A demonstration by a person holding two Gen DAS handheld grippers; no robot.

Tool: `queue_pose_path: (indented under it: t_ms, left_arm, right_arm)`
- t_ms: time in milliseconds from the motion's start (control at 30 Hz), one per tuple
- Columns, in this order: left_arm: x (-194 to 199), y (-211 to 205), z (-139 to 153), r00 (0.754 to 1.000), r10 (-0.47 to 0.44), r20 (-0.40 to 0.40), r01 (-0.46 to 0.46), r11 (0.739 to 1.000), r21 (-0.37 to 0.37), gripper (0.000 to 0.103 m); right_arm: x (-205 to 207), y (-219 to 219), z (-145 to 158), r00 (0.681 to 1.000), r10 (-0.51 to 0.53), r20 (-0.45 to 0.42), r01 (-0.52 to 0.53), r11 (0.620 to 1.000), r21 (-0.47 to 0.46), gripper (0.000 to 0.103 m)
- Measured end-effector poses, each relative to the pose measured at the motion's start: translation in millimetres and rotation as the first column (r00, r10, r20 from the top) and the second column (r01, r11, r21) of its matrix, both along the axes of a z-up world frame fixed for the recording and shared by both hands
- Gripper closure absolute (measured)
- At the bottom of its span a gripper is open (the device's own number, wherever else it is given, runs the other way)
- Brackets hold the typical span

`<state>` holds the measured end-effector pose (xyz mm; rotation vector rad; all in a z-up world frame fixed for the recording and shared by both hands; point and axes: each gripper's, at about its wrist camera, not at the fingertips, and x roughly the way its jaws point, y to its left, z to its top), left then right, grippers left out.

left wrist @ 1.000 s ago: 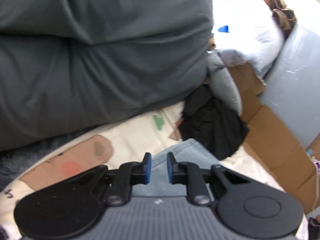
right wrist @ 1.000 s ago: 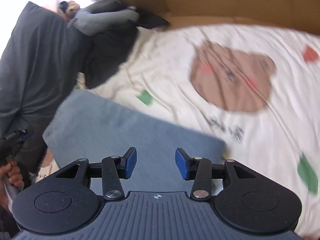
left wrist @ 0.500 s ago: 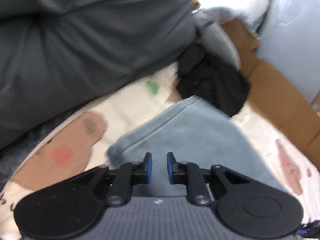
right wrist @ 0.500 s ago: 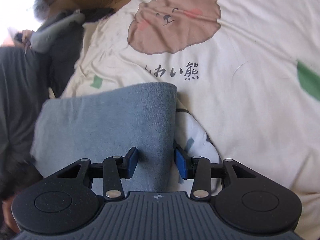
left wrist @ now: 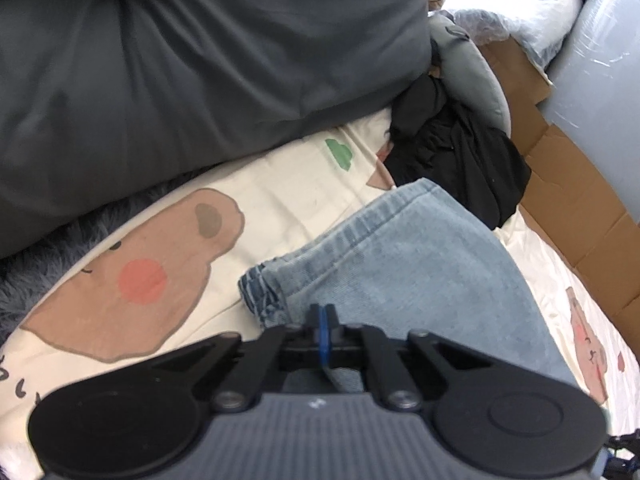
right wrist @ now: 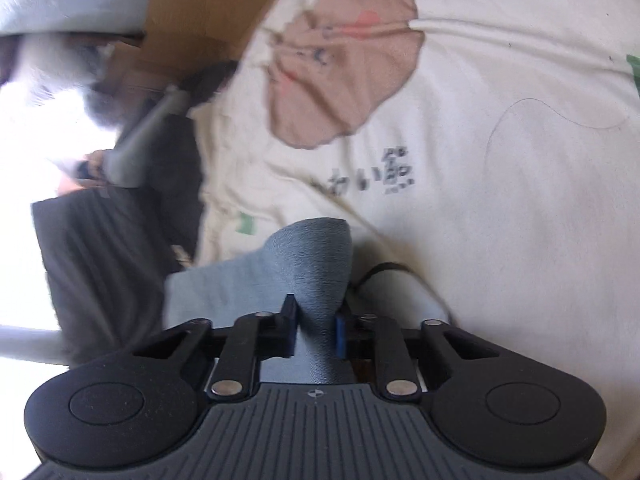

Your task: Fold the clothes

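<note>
A: How many garments show?
B: Two: one pale blue pair of jeans [left wrist: 404, 264] near the middle, and one black garment [left wrist: 460, 160] crumpled at the far right.
A: And tools?
B: Two, a left tool [left wrist: 324, 330] and a right tool [right wrist: 316, 330].
A: Pillows?
B: One big dark grey pillow [left wrist: 200, 60] at the far left, plus one smaller grey cushion [left wrist: 472, 68] beside it.
A: Bears printed on the bed sheet [left wrist: 280, 184]?
B: Two show in the left view, one in the right view.

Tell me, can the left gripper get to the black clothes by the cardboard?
Probably not yet: the left gripper is shut on the light blue denim jeans, which lie before the crumpled black clothes.
</note>
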<state>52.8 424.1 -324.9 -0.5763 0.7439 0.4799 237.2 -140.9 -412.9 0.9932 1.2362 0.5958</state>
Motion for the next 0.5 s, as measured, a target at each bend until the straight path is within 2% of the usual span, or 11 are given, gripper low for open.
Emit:
queue_pose_path:
  t_ms: [67,200,367,433,500]
  left_arm:
    - [1.2,-0.4,-0.4,1.000,0.003,-0.002,-0.003,1.000,0.001,0.101]
    - [1.8,-0.5,-1.6,1.000,0.015,0.003,-0.015,1.000,-0.010,0.101]
    - [0.8,0.6,-2.6,1.000,0.017,0.012,-0.017,1.000,-0.026,0.100]
    - [0.7,1.4,-2.6,1.000,0.017,0.012,-0.017,0.999,-0.031,0.100]
    - [1.0,1.5,-2.3,1.000,0.017,0.011,-0.017,0.999,-0.031,0.100]
  right_arm:
    - [-3.5,-0.4,0.4,1.000,-0.005,0.003,0.005,1.000,0.005,0.089]
    - [-11.9,6.6,-5.3,0.999,0.029,-0.013,-0.030,0.999,-0.017,0.083]
    - [-24.8,13.0,-12.1,0.995,0.097,-0.022,-0.098,0.995,-0.035,0.078]
    - [-30.1,17.2,-13.6,0.992,0.128,-0.024,-0.129,0.991,-0.040,0.071]
    - [-34.2,23.2,-15.0,0.989,0.148,-0.030,-0.149,0.988,-0.041,0.069]
